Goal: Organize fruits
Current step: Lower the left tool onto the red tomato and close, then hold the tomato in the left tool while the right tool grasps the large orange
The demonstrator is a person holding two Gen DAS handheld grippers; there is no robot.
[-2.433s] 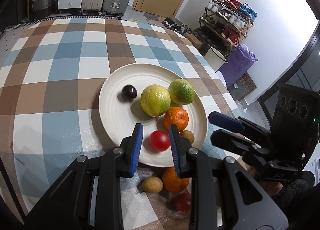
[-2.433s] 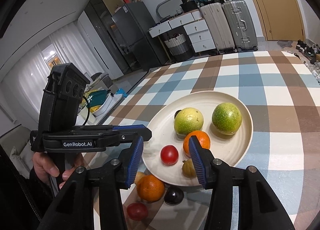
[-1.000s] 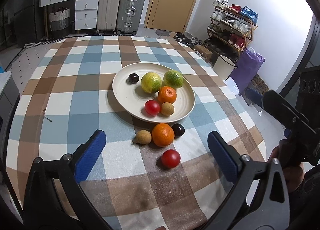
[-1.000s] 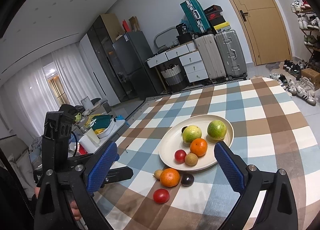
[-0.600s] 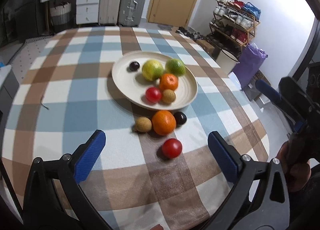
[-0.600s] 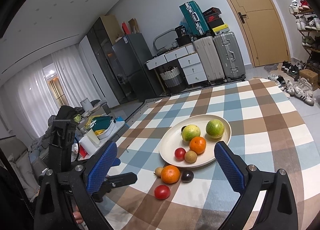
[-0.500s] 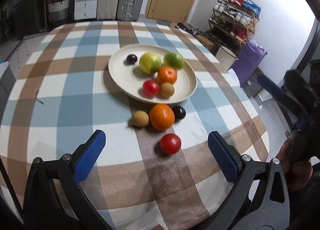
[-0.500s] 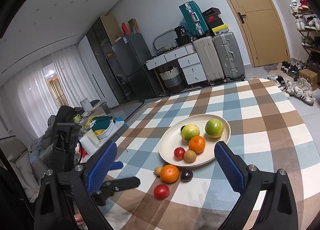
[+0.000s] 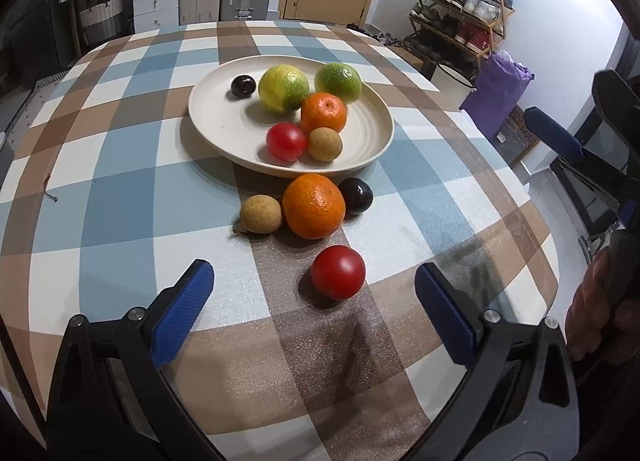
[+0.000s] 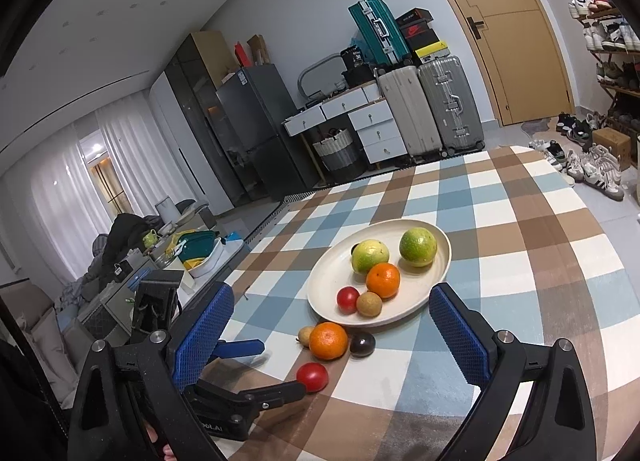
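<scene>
A cream plate holds a dark plum, two green citrus fruits, an orange, a red tomato and a longan. In front of it on the checked cloth lie a longan, a big orange, a dark plum and a red tomato. My left gripper is open wide and low, the loose tomato level with its fingertips, untouched. My right gripper is open and empty, held higher and back from the plate.
The round table's edge curves close on the right, where a hand holds the other gripper. Suitcases, drawers and a shoe rack stand beyond the table. Bare cloth lies to the left of the fruit.
My left gripper has dropped lower and come closer to the loose red tomato, which now sits between its open fingertips. The right gripper has barely moved. No fruit has shifted.
</scene>
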